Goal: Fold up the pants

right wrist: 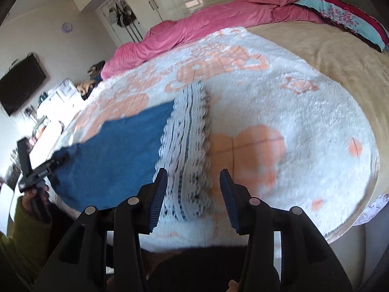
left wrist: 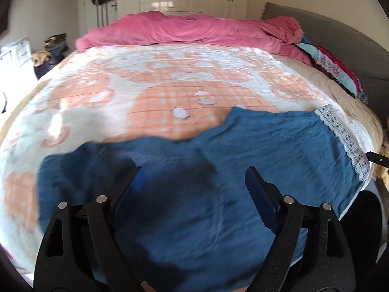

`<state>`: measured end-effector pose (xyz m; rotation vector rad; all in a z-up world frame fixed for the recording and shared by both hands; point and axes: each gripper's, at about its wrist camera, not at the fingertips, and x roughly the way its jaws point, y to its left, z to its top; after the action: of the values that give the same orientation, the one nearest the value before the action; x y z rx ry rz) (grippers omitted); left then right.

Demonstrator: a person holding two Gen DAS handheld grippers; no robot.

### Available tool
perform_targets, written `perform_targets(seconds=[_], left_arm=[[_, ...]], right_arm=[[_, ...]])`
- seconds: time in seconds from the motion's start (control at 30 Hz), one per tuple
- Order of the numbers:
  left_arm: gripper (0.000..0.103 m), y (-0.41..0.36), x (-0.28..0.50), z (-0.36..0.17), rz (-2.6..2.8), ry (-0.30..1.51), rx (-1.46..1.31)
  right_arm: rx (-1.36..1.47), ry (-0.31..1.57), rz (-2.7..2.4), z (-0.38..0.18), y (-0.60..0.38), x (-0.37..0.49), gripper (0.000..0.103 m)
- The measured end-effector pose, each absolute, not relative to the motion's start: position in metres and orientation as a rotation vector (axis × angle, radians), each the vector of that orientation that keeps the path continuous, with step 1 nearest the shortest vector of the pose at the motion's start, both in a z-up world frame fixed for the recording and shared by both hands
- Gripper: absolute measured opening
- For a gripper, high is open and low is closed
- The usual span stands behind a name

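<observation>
On the near edge of the bed, the blue pants (left wrist: pixel 243 150) lie spread over a white and orange blanket (left wrist: pixel 158 77), and this place seems chosen because the blanket gives a wide, flat surface for folding within easy reach of the person. The left gripper (left wrist: pixel 194 182) hovers above the wide part of the pants with its two fingers spread apart and nothing between them, so it holds no cloth at this moment; I judge it is placed there to take the waist end. The right gripper (right wrist: pixel 193 189) is also wide open and empty, and it points at the white lace hem (right wrist: pixel 187 146) at the leg end, which lies directly in front of its fingers; whether the fingertips touch the lace I cannot tell, because the picture is blurred there. With one gripper at each end, the garment can probably be lifted and laid over itself. The pants look like soft, thin blue fabric with small wrinkles, lying mostly flat, with an uneven far edge and a band of white lace with dark lines along the leg opening. Behind them, a pink duvet (left wrist: pixel 189 29) is pushed to the far side of the bed, which leaves room for the work. No fold looks started yet.
</observation>
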<state>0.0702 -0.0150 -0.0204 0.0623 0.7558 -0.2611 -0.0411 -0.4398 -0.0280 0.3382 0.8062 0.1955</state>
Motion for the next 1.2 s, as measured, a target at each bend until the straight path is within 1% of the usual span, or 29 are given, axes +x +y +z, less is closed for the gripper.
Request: perform_targets(seconds=[0.13, 0.2, 0.23, 0.27, 0.4, 0.5, 0.63, 0.7, 0.73, 0.87, 0.93, 0.97, 1.03, 1.2], left_arm=[[0.080, 0.003, 0.058, -0.027, -0.149, 0.800, 0.103], [0.080, 0.012, 0.055, -0.034, -0.108, 0.839, 0.107], [0.080, 0.016, 0.053, -0.037, -0.107, 0.849, 0.092], [0.080, 0.020, 0.050, -0.038, -0.104, 0.853, 0.081], [0.080, 0.031, 0.040, -0.038, -0.112, 0.855, 0.055], [0.080, 0.033, 0.038, -0.043, -0.112, 0.848, 0.055], [0.080, 0.028, 0.037, -0.047, -0.105, 0.841, 0.071], [0.080, 0.030, 0.037, -0.044, -0.113, 0.832, 0.054], [0.080, 0.031, 0.034, -0.042, -0.120, 0.824, 0.043], [0.080, 0.030, 0.024, -0.027, -0.145, 0.797, 0.016], [0.080, 0.021, 0.022, -0.019, -0.155, 0.778, 0.041], [0.080, 0.015, 0.020, -0.016, -0.166, 0.770, 0.054], [0.080, 0.000, 0.017, -0.011, -0.202, 0.755, 0.070], [0.084, -0.039, 0.016, -0.018, -0.284, 0.761, 0.132]], right_arm=[[0.320, 0.860, 0.232, -0.042, -0.426, -0.033, 0.044], [0.274, 0.903, 0.228, -0.048, -0.415, -0.028, 0.038], [0.211, 0.910, 0.207, -0.048, -0.408, -0.028, 0.029], [0.190, 0.911, 0.202, -0.046, -0.405, -0.029, 0.025], [0.108, 0.923, 0.135, -0.043, -0.399, -0.039, 0.024], [0.090, 0.922, 0.116, -0.053, -0.397, -0.037, 0.026], [0.151, 0.913, 0.108, -0.054, -0.404, -0.037, 0.030], [0.152, 0.904, 0.092, -0.049, -0.406, -0.043, 0.039], [0.153, 0.891, 0.073, -0.045, -0.407, -0.045, 0.050], [0.187, 0.780, 0.048, -0.021, -0.415, -0.066, 0.051], [0.165, 0.751, 0.057, -0.012, -0.408, -0.071, 0.052], [0.140, 0.740, 0.068, -0.008, -0.401, -0.072, 0.054], [0.100, 0.723, 0.097, -0.002, -0.384, -0.069, 0.058], [0.011, 0.740, 0.184, -0.003, -0.334, -0.049, 0.058]])
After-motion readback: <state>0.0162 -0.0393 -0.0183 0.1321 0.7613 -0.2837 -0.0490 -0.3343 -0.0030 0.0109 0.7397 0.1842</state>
